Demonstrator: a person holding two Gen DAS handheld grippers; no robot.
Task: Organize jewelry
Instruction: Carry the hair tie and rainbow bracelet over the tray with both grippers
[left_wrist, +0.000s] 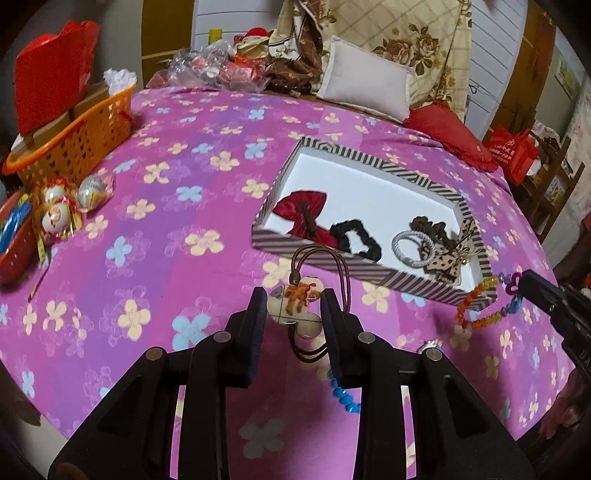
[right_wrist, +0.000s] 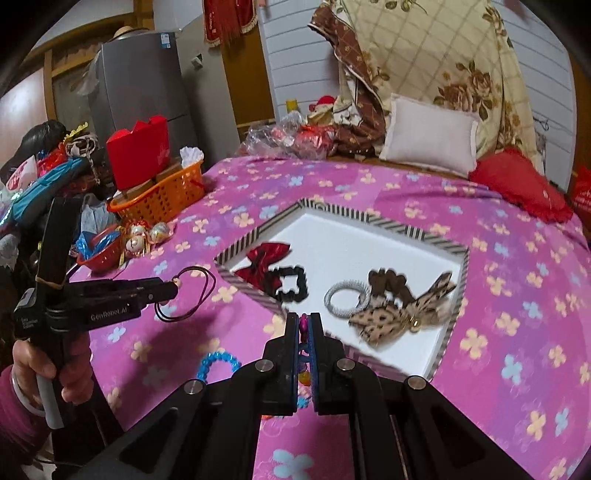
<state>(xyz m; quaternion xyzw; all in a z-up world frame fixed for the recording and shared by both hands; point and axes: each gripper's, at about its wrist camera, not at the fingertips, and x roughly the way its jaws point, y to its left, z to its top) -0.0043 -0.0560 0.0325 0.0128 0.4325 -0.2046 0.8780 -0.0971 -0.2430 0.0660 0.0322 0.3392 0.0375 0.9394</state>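
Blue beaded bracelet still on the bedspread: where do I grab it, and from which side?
Pinch the blue beaded bracelet across one stretch of its beaded ring, coming straight down from above. It lies flat and open on the bedspread, so one finger can probably drop inside the loop.

A bed (right_wrist: 369, 184) covered in a purple floral sheet fills the room. At its head lie a white pillow (right_wrist: 430, 133), a red cushion (right_wrist: 521, 181) and a rose-patterned quilt (right_wrist: 443, 55) against white panelled wall (right_wrist: 295, 55). A grey fridge (right_wrist: 144, 81) stands left.
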